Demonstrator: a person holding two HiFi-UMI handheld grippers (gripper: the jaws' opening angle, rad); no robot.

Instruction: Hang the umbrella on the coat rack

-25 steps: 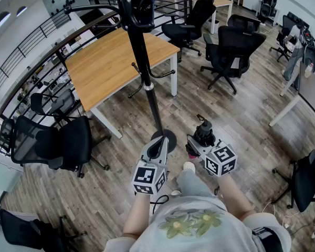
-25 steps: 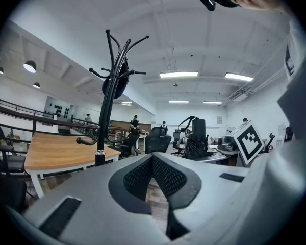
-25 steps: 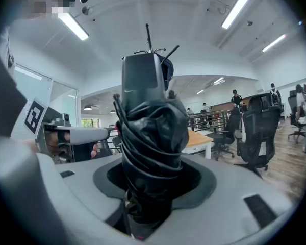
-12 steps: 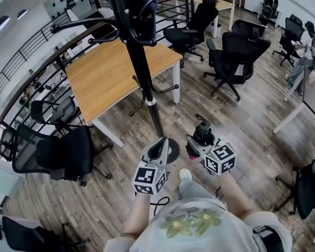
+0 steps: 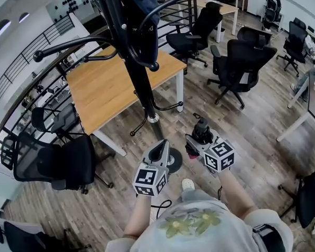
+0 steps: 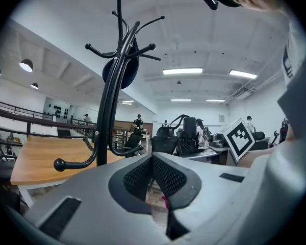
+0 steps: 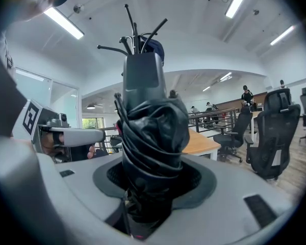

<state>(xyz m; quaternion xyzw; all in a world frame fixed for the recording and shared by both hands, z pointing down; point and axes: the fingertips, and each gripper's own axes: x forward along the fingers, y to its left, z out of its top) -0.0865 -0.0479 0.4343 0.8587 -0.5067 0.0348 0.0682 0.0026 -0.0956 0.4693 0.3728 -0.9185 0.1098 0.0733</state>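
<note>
1. Head view: your left gripper (image 5: 159, 148) points toward the round base of the coat rack (image 5: 141, 81). Its jaws come to a single closed point and carry nothing.
2. Head view: your right gripper (image 5: 198, 139) sits just beside the left one. It is clamped on the folded black umbrella (image 5: 202, 129), which sticks out forward beyond its jaws. The umbrella is near the rack's pole but clear of it, above the wood floor (image 5: 252, 125).
3. Head view: a dark blue item (image 5: 143, 7) hangs high on the rack. A wooden table (image 5: 102, 83) stands behind the pole, and black office chairs (image 5: 237, 61) stand to the right.
4. Left gripper view: your left gripper (image 6: 153, 173) has its ribbed pads met at the tip, with no object between them. The coat rack (image 6: 110, 103) rises ahead and to the left. Its curved hooks are bare except for the dark item (image 6: 122, 71) near the top. The wooden table (image 6: 38, 160) lies behind the rack.
5. Right gripper view: your right gripper (image 7: 151, 184) holds its jaws partly apart, pressed on the rolled umbrella (image 7: 153, 131). The umbrella stands straight up between them and fills the middle of the view.
6. Right gripper view: the top hooks of the coat rack (image 7: 136, 32) show above the umbrella's tip, not touching it. The table (image 7: 200, 142) and a black chair (image 7: 273, 131) lie to the right.
</note>
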